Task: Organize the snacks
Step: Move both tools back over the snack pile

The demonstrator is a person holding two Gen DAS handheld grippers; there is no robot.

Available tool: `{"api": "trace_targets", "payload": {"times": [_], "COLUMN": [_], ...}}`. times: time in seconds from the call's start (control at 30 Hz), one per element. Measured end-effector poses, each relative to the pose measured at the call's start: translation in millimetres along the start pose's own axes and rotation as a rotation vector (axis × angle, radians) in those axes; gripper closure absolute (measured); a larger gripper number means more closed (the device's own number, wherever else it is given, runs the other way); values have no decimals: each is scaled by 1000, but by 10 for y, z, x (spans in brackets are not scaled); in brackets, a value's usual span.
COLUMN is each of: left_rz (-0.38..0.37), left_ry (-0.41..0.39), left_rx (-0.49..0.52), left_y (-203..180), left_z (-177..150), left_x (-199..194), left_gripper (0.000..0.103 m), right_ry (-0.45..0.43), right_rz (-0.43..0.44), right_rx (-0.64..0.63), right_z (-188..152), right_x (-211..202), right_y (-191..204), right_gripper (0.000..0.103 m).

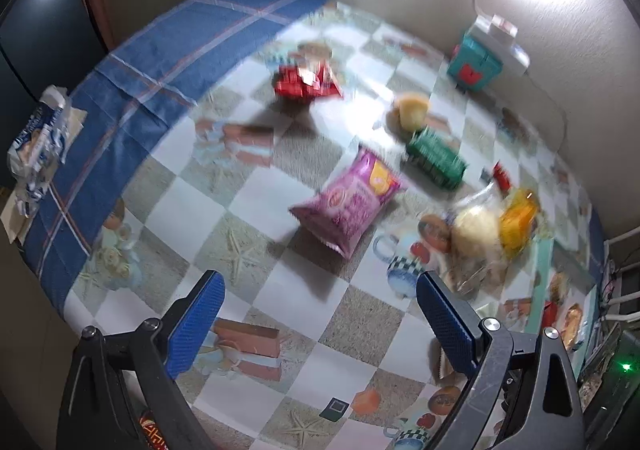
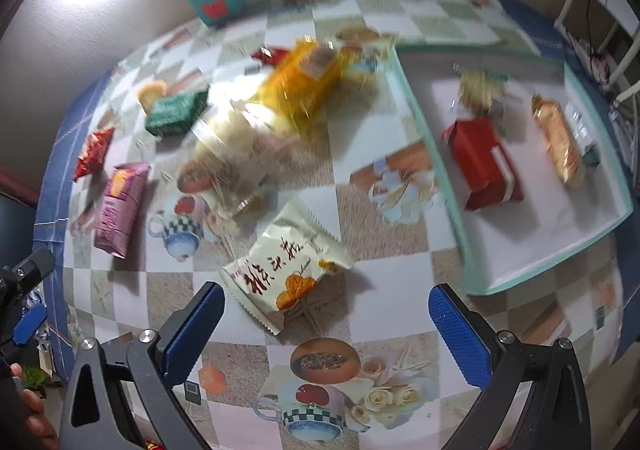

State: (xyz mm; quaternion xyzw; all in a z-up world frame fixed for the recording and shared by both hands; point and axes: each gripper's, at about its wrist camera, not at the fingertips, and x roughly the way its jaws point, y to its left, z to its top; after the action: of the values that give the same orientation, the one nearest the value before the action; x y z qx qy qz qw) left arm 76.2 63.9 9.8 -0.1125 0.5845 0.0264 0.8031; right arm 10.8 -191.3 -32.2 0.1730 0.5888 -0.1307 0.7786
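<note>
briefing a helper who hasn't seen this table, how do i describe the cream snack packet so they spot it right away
Start at the pale green tray on the checked tablecloth. Just outside its near left corner, right ahead of the open right gripper, lies a cream packet. It alone carries big red brush lettering and an orange cookie picture; the other nearby packs are pink, green, red or yellow.

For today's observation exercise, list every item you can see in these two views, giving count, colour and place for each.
tray: one, pale green rim, right side of table
red box: one, in tray
golden wrapped snack: one, in tray
cream packet: one, orange print, before right gripper
pink packet: one, table centre
green packet: one, beyond pink packet
red packet: one, far side
clear bag: one, pale contents, table centre
orange bag: one, behind clear bag
teal box: one, by wall
left gripper: open, empty
right gripper: open, empty
</note>
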Motion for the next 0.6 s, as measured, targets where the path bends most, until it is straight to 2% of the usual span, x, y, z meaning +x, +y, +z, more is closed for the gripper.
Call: {"api": "trace_targets", "payload": {"times": [0.17, 0.33, 0.6], "left_rz": [41, 93, 102], "left_ry": [84, 52, 34], "left_rx": [20, 32, 10], "left_y": [-88, -147, -134], "left_z": [4, 97, 231], "left_x": [322, 371, 481], "left_gripper": [6, 6, 6], "right_ry": [34, 53, 60], "right_rz": [-12, 13, 2], "right_rx": [37, 92, 161], "right_z": [-7, 15, 44], "right_x": [173, 304, 468], "right_y": [-16, -53, -4], "right_gripper": [0, 0, 0]}}
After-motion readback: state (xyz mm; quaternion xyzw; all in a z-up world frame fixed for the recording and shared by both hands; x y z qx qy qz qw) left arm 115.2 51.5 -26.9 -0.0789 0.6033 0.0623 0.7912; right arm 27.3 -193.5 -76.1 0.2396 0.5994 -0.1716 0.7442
